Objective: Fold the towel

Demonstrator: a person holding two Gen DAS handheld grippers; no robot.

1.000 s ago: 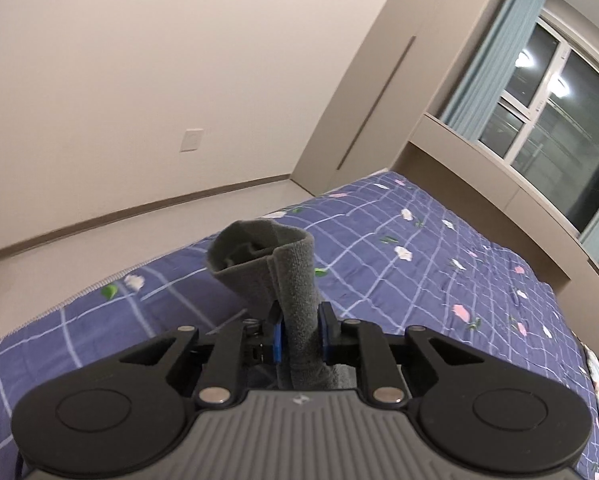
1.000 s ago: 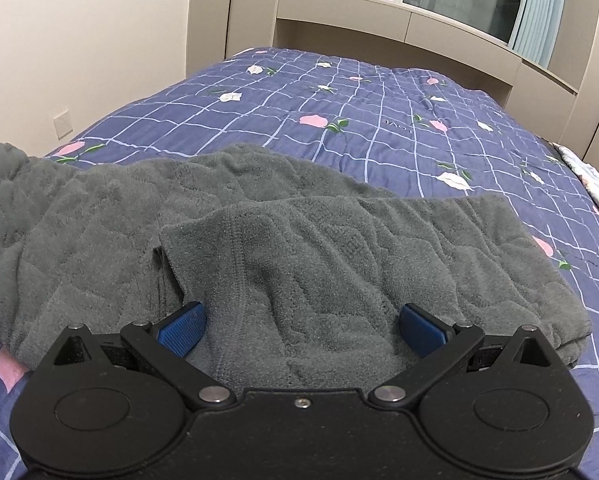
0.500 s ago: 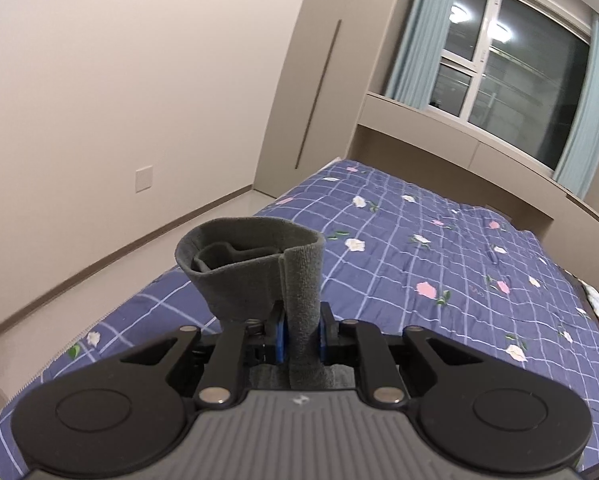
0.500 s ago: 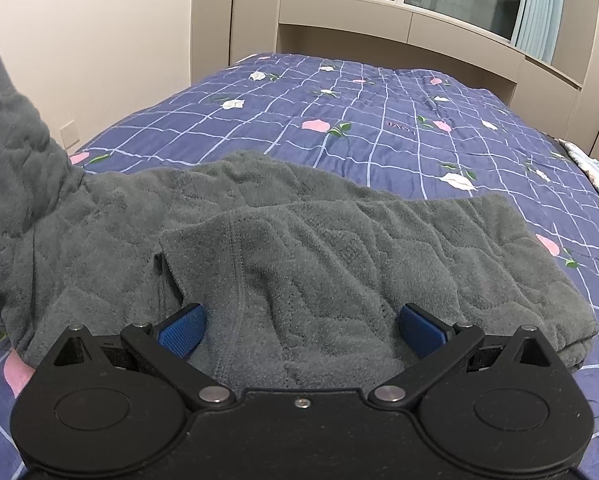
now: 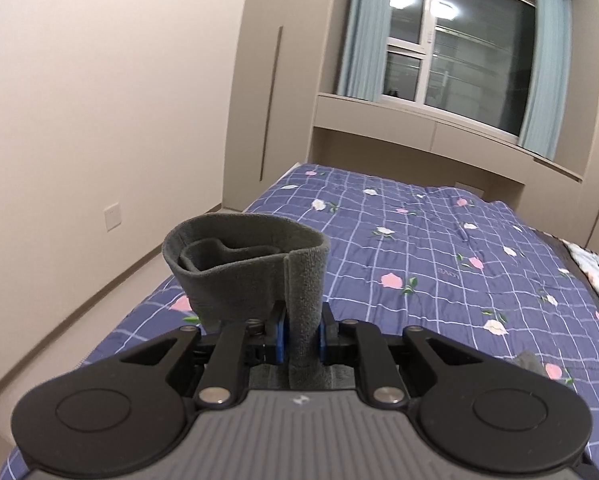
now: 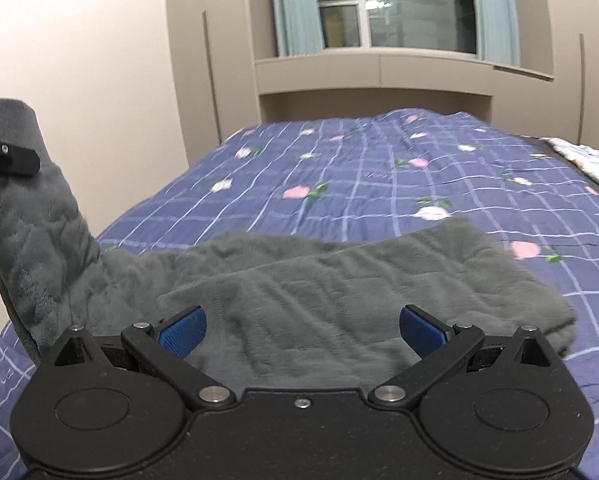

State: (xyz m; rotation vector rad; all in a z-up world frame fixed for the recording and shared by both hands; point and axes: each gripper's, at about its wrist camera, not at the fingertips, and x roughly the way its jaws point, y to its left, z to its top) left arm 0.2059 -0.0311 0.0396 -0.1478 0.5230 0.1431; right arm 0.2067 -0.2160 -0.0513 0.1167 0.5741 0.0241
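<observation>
Left wrist view: the left hand-held gripper [image 5: 301,338] is closed on a gathered edge of the grey towel [image 5: 255,264], which curls into a loop above the blue pads. Compared with a second ago, the view has swung from the wall toward the window [image 5: 459,52], higher over the bed [image 5: 439,248]. Faint lettering on the quilt is too small to read.

Right wrist view: the right hand-held gripper [image 6: 301,326] is wide open, holding nothing, above the towel [image 6: 339,292] on the bed [image 6: 359,168]. The towel's left end, lying low a second ago, is now lifted by the left hand-held gripper [image 6: 3,148]. Pale quilt lettering at lower left is illegible.
</observation>
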